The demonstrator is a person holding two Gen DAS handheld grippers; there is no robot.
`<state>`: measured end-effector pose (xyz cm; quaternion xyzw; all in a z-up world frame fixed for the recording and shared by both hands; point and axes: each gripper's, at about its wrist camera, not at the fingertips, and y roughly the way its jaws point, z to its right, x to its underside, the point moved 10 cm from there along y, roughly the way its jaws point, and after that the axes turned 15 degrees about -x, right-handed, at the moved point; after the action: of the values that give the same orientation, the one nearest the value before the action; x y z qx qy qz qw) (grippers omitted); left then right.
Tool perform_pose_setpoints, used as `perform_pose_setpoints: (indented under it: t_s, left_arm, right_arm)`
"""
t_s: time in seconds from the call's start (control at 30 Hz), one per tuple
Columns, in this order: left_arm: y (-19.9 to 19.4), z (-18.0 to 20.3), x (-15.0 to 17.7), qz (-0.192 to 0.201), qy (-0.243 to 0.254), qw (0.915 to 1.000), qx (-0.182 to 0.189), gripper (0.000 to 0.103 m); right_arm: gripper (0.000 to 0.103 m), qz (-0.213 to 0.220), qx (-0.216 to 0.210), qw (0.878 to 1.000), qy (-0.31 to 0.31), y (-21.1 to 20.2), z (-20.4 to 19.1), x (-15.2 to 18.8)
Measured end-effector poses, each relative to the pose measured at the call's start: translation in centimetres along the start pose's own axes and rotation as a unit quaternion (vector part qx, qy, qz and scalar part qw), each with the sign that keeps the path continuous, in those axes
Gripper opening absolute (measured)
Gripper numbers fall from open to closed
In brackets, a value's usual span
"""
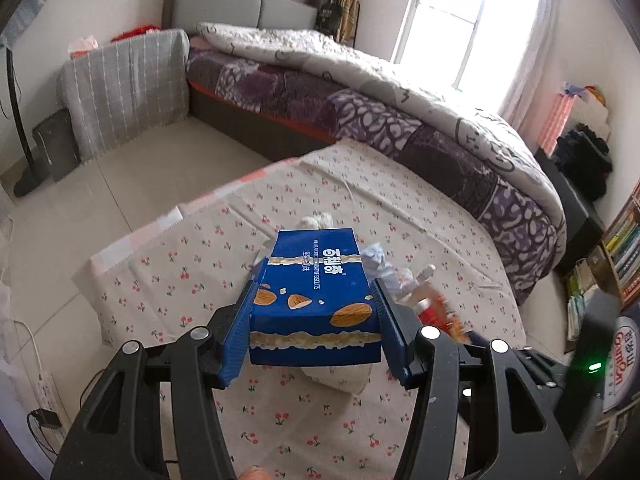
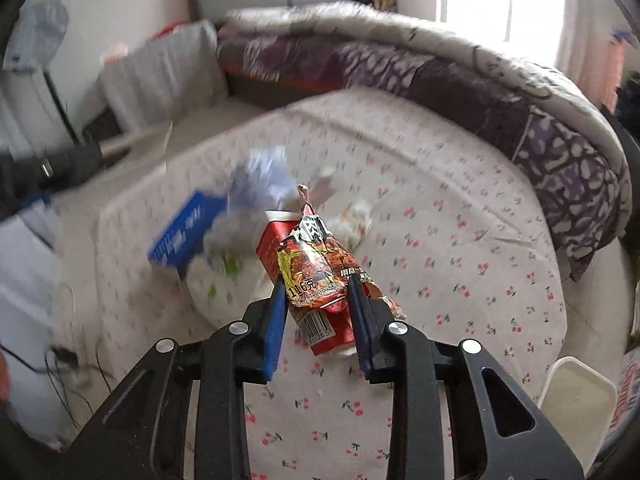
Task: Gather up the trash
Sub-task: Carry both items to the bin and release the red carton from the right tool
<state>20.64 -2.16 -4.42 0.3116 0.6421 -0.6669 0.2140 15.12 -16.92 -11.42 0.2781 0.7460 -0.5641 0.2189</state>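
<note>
We find the collecting step under way, with both tools loaded; the left gripper [image 1: 314, 312] is clamped across the sides of a blue biscuit box [image 1: 316, 292], which is carried clear above the table [image 1: 420, 208] and its cherry-print cloth; the right gripper [image 2: 318, 300] is closed on a crushed red wrapper [image 2: 316, 276], its pads pressing the printed foil from both sides; that view is blurred, so finer detail is not reported.

Toward the middle of the table a small heap remains: a crumpled white-and-blue paper ball [image 1: 378, 260] just beside the box, and further wads of paper [image 2: 356, 220] behind the wrapper; we judge the task part done, these pieces being still uncollected.

A white bin [image 2: 576, 392] shows off the near right edge of the table; whether it is the intended receptacle we cannot confirm. The next move, in our judgement, calls for carrying both items over a receptacle, parting the jaws only once above its mouth, and keeping the light wrapper from slipping on the way.
</note>
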Motion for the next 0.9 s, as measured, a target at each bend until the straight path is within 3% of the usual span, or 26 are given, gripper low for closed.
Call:
perform_pose_setpoints:
  t_s: [0.23,0.9]
  left_arm:
    - [-0.3,1.1,0.4,0.008,-0.043,0.9990,0.004,0.055]
    - [-1.2,6.7,1.6,0.029,0.011,0.9995,0.011,0.055]
  right_arm:
    - [0.029,0.064,-0.018,0.997,0.037,-2.8,1.0,-2.0]
    - [0.030,0.110,0.047,0.991,0.057,-8.7,6.1,-1.3]
